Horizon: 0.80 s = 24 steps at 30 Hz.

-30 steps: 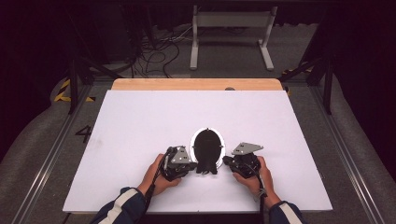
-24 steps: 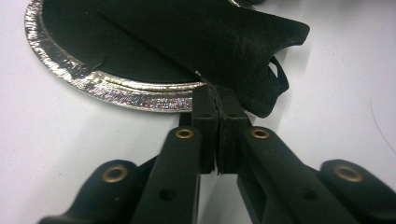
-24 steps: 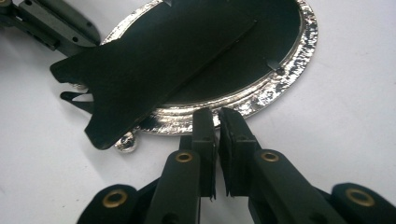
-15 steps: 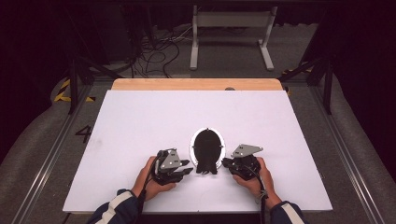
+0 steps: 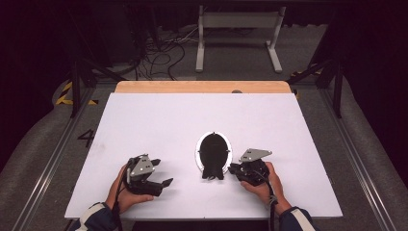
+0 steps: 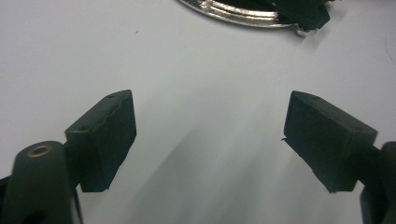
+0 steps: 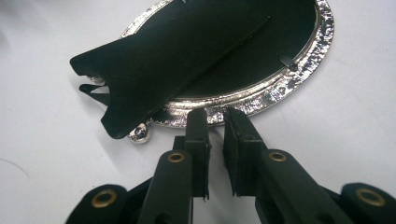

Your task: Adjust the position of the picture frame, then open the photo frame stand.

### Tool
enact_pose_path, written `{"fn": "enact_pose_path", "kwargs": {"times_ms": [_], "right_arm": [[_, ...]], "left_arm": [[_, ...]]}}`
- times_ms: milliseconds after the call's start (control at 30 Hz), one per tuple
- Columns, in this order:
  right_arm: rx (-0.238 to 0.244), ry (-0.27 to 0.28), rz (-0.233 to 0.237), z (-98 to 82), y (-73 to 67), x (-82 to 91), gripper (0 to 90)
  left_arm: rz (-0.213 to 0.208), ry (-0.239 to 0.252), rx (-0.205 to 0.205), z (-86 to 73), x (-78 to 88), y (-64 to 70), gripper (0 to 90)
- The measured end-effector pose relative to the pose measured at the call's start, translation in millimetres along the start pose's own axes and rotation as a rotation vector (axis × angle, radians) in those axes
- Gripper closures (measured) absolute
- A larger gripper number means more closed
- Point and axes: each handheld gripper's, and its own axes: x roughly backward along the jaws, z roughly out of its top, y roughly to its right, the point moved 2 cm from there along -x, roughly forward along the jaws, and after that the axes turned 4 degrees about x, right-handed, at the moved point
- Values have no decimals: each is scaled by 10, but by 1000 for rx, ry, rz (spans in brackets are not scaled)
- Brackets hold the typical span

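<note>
- The oval picture frame (image 5: 213,153) lies face down just below the high view's centre, long axis running up-down, its black stand pointing toward the bottom edge.
- Your right gripper (image 5: 234,168) is nearer, at its lower right rim, jaws a narrow gap apart, gripping nothing.
- Your left gripper (image 5: 165,183), lower left, has just been opening: wide, empty.

An oval frame (image 5: 213,155) is laid face down on the tabletop (image 5: 192,120), near its front edge. The left tool (image 5: 161,183) is set well apart to the frame's left; the right tool (image 5: 233,169) is placed just beside the frame's right rim.
</note>
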Motion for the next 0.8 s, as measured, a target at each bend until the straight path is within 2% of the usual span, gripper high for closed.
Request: {"fn": "enact_pose_path", "kwargs": {"times_ms": [300,467,567,800], "right_arm": [[-8,-13,29,-6,-10,31,718],[-8,-32,61,9,-35,57,704],[-1,-34,78,15,-69,72,710],[-8,-57,122,43,-136,92,708]], "left_arm": [[42,-31,15,-214,209,-138,148],[59,-48,23,-302,267,-141,152],[66,-42,23,-340,322,-125,162],[74,-38,35,-355,350,-141,164]]}}
